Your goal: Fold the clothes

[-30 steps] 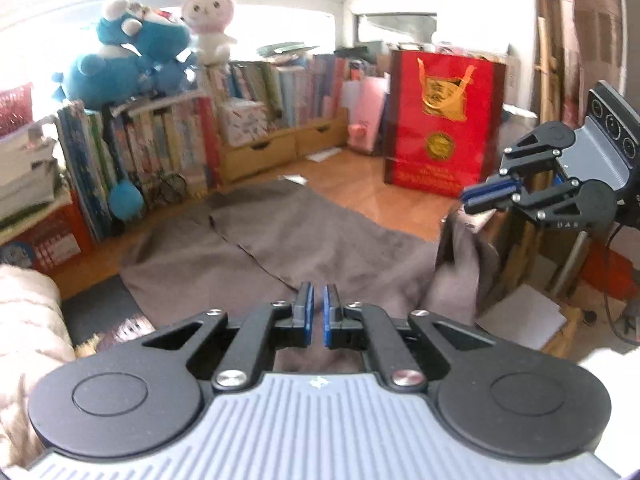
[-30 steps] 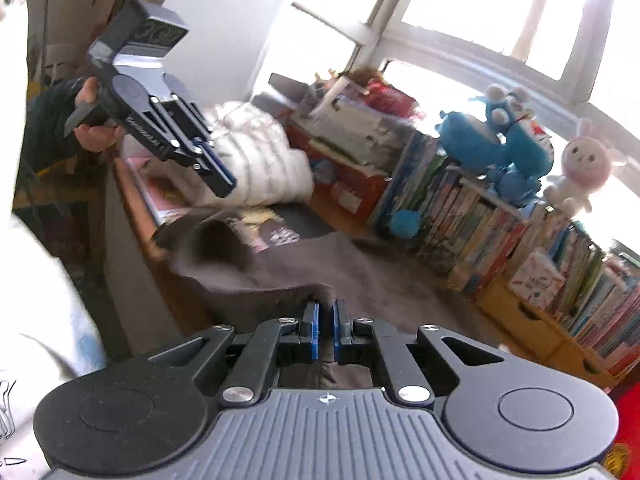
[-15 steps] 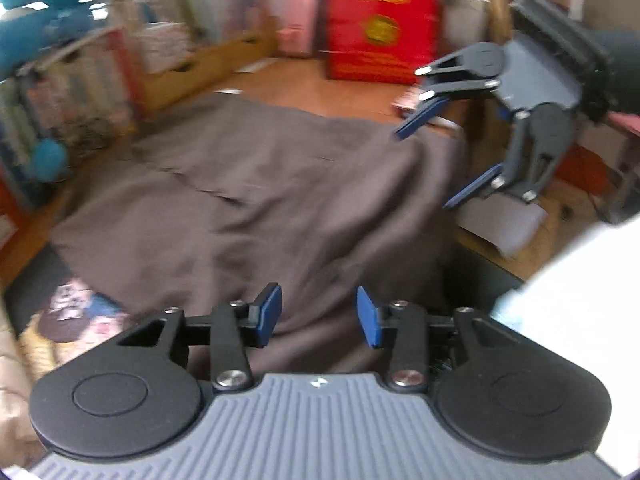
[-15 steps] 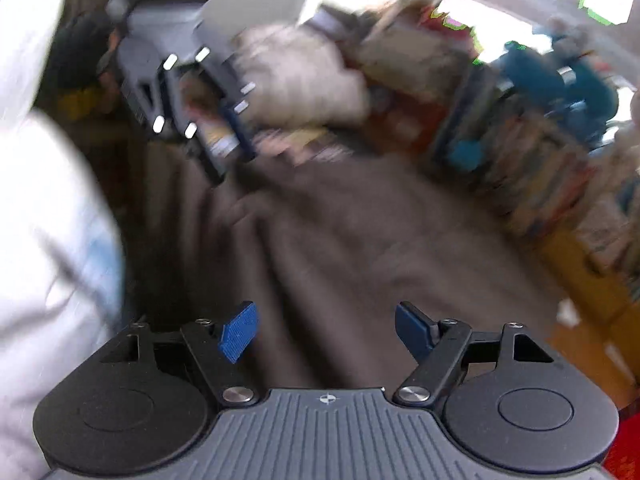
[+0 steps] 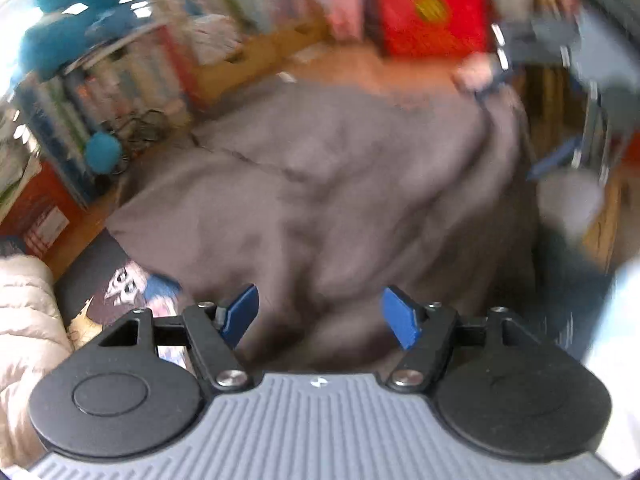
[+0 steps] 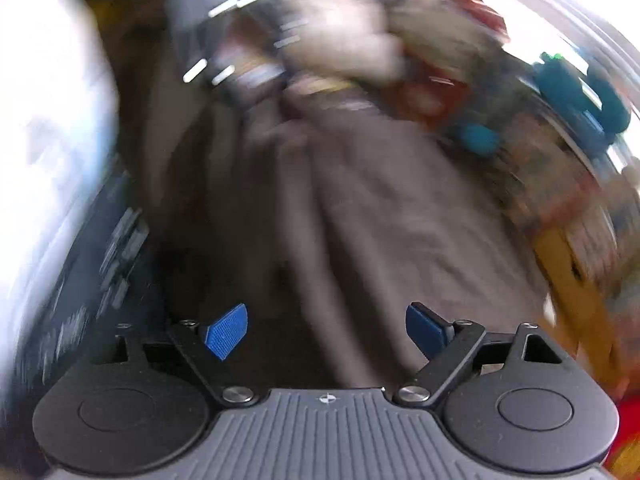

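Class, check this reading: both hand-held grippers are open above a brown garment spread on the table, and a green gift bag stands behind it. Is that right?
Not quite: the gift bag is red, as the left wrist view shows. The rest stands: the left hand-held gripper and right hand-held gripper are open above the brown garment.

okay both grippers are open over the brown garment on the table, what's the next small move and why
Probably bring the left gripper down onto the near edge of the brown garment and pinch it. Its jaws have just been opening and nothing is between them; the right gripper has opened the same way. The garment lies spread but rumpled on the table, so a fresh grip seems needed before any fold. Both views are blurred.
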`<state>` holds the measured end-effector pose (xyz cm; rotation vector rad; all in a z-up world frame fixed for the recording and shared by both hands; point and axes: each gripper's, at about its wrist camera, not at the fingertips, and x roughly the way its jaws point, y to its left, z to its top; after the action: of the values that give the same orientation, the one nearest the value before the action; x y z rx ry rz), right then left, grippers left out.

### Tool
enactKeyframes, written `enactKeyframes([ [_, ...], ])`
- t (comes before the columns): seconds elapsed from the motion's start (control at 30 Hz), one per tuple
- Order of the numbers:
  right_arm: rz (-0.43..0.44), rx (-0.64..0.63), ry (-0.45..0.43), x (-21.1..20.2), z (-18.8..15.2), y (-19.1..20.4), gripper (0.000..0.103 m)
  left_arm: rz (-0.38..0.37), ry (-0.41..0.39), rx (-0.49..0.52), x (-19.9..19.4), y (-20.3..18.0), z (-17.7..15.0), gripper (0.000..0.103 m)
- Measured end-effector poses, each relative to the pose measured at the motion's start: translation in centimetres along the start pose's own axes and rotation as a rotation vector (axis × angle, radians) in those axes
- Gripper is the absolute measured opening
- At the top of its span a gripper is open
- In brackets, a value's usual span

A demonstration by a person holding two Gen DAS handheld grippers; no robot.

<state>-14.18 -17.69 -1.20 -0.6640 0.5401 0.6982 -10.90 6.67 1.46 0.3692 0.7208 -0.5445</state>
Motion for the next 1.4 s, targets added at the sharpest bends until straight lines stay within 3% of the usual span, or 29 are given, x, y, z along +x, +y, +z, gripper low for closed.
enactKeyframes([
  [0.1,-0.027,0.243,-0.016,2.6,2.5,-6.0,0.085,-0.032,-0.036,-0.132,2.3,3.4,2.8,0.071],
  [0.2,-0.078,0.264,0.101,7.6,3.7,-8.7,0.078,-0.008,0.045,-0.188,7.0,5.0,4.1,0.071],
  [0.3,-0.117,0.306,0.158,11.3,3.5,-10.4,0.078,0.032,0.134,-0.253,10.8,6.4,3.8,0.072],
  [0.4,-0.149,0.328,0.169,13.4,2.5,-11.4,0.081,0.039,0.127,-0.296,11.7,7.4,3.7,0.076],
  [0.57,-0.102,0.421,0.178,14.1,1.2,-12.9,0.103,0.064,0.132,-0.283,12.5,8.2,3.6,0.078],
  [0.67,-0.055,0.513,0.165,14.5,0.5,-14.0,0.102,0.066,0.127,-0.287,13.1,8.3,3.7,0.076],
  [0.73,-0.029,0.599,0.148,14.6,-0.1,-14.6,0.099,0.067,0.116,-0.286,13.0,8.3,3.7,0.064],
  [0.77,-0.029,0.59,0.133,14.4,-0.1,-14.3,0.09,0.069,0.114,-0.29,12.9,8.3,3.8,0.059],
  [0.87,-0.025,0.59,0.083,13.6,0.4,-13.8,0.014,0.068,0.116,-0.314,12.9,9.0,4.1,0.023],
  [0.93,-0.036,0.609,0.098,13.6,0.9,-13.8,0.011,0.065,0.122,-0.339,12.9,9.7,4.1,0.005],
  [1.1,-0.073,0.649,0.1,13.6,0.8,-14.2,0.003,0.053,0.129,-0.392,12.9,10.7,4.0,0.0],
  [1.2,-0.045,0.706,0.063,13.0,0.2,-15.2,0.009,0.074,0.125,-0.437,11.8,11.5,3.9,0.0],
  [1.23,-0.029,0.745,0.035,12.4,-0.1,-15.7,0.016,0.06,0.104,-0.476,10.9,12.1,3.6,0.002],
  [1.27,-0.017,0.774,0.01,11.8,-0.4,-16.2,0.037,0.045,0.088,-0.513,10.2,12.8,3.2,0.005],
  [1.3,-0.017,0.788,-0.008,11.2,-0.7,-16.7,0.072,0.032,0.075,-0.551,9.5,13.4,2.8,0.025],
  [1.33,-0.019,0.799,-0.026,10.6,-1.0,-17.3,0.087,0.034,0.07,-0.591,9.0,14.3,2.4,0.06],
  [1.37,-0.021,0.81,-0.044,10.0,-1.3,-17.8,0.098,0.037,0.063,-0.633,8.6,15.2,1.9,0.078],
  [1.4,-0.023,0.821,-0.054,9.6,-1.5,-18.4,0.097,0.041,0.047,-0.687,8.4,16.2,1.5,0.102],
])
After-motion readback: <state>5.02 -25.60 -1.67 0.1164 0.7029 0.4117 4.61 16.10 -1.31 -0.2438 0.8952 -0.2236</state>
